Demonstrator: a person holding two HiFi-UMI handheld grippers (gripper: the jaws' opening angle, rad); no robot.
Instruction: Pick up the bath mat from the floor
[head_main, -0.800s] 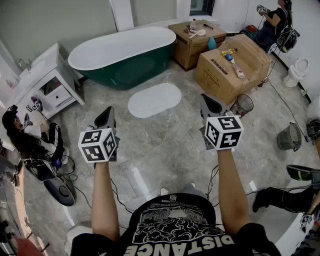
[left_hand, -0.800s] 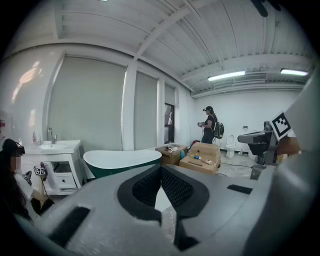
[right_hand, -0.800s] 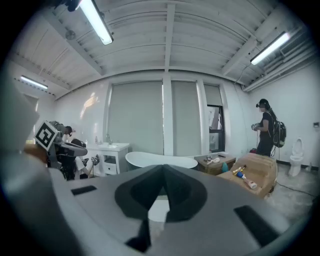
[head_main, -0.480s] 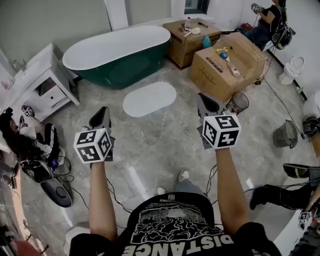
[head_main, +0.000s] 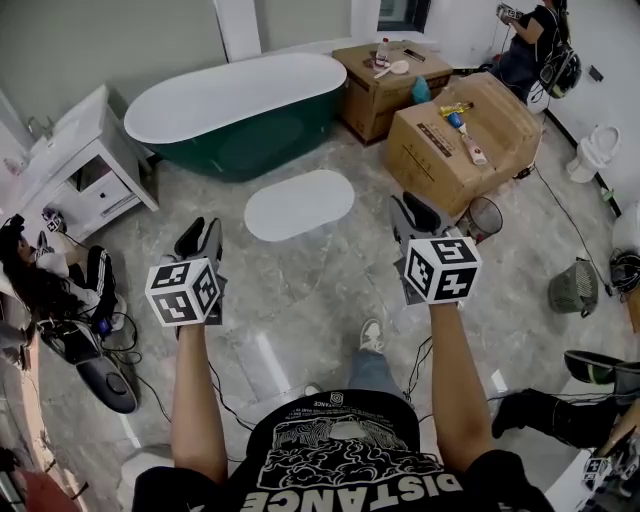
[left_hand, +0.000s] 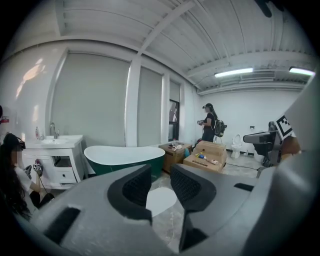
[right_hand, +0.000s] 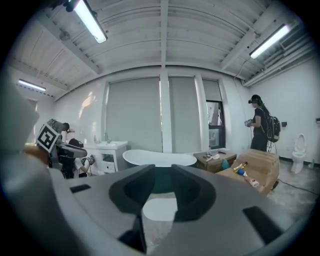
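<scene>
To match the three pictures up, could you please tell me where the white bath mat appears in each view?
Head view: the bath mat lies upper centre, flat in front of the green bathtub.
Left gripper view: the bath mat shows low centre, in the gap between the jaws.
Right gripper view: the bath mat is likewise low centre, between the jaws.
Shared landmark: the green bathtub, just behind the mat in all three.
</scene>
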